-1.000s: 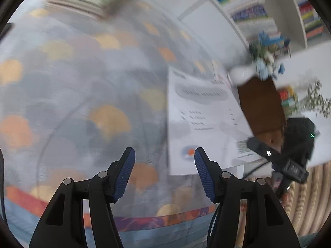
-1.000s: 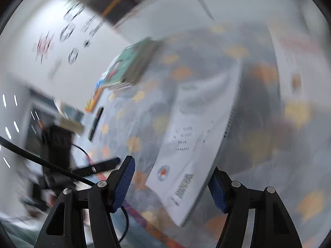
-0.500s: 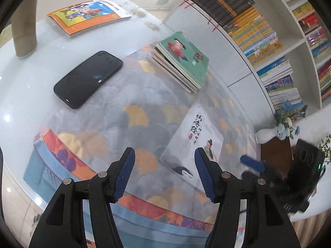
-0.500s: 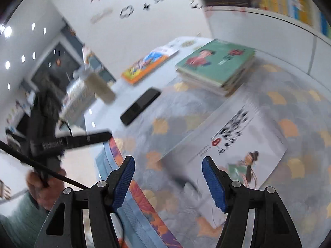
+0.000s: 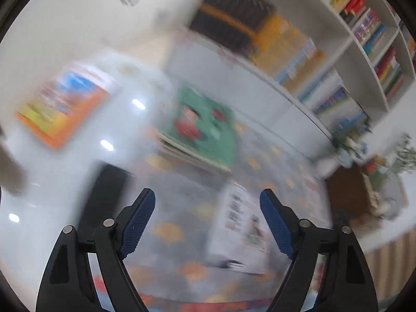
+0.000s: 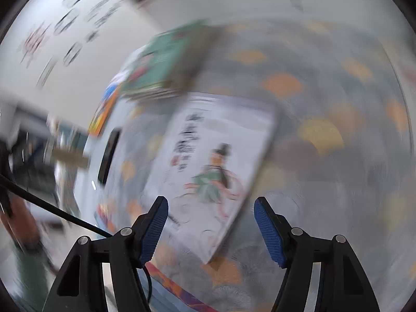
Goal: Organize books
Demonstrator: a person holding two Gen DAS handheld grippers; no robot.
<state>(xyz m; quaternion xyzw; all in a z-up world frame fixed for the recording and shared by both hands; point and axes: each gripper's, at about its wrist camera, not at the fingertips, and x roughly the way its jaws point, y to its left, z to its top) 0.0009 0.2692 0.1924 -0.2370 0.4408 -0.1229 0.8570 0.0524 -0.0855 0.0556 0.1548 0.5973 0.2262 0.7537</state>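
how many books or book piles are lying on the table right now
3: a white-covered book flat on the patterned mat, a green-topped stack at the mat's far edge, and an orange book on the bare tabletop beyond. Blur may hide others; shelf books aren't counted.

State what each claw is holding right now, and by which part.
Nothing is held. The left claw, whose jaws have just been opening, and the right claw both stand open and empty above the white book, which lies flat on the mat.

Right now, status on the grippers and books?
Left gripper just opened wider, empty. Right gripper open, empty, above white book. Green stack beyond. Phone alongside.
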